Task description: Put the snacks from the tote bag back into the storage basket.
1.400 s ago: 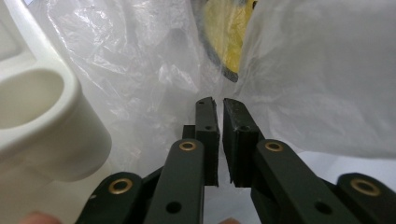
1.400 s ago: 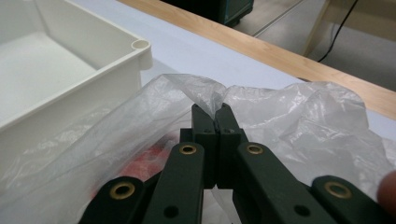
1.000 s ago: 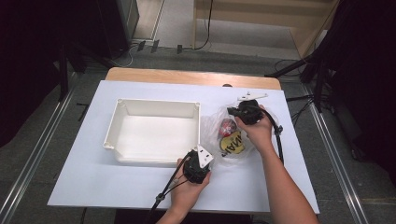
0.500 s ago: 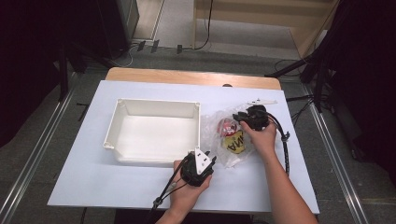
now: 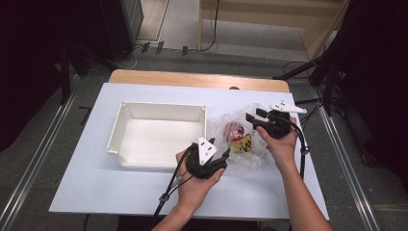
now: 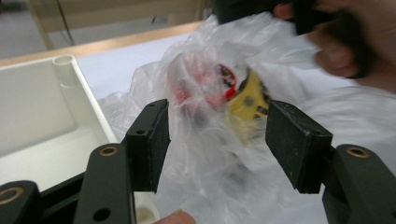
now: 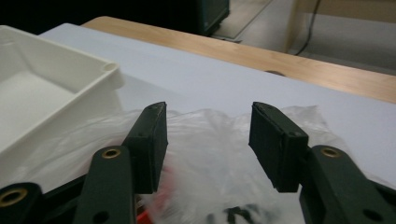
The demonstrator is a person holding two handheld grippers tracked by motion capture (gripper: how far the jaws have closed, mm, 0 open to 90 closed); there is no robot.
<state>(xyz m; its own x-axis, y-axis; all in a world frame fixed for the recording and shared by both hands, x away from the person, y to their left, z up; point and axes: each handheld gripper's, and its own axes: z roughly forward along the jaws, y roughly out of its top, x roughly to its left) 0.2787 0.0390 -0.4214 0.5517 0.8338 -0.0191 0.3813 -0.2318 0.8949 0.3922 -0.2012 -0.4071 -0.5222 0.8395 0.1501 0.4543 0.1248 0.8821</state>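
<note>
A crumpled clear plastic bag (image 5: 240,137) with red and yellow contents lies on the white table, just right of a white tray (image 5: 159,137). My left gripper (image 5: 219,154) sits at the bag's near-left edge, open, its jaws either side of the bag (image 6: 219,107) with a gap to the plastic. My right gripper (image 5: 252,119) hovers at the bag's far-right side, open, jaws spread over the plastic (image 7: 208,149) with nothing between them. The tray's corner (image 7: 109,74) lies to the left in the right gripper view.
The white tray (image 6: 42,116) is empty and takes the table's left-middle. A wooden table edge (image 5: 197,79) runs along the far side. Cables (image 5: 168,192) trail from both grippers toward the near edge.
My right gripper has drawn back to the right and off the top of the bag. My left gripper has moved right and forward to the bag's edge.
</note>
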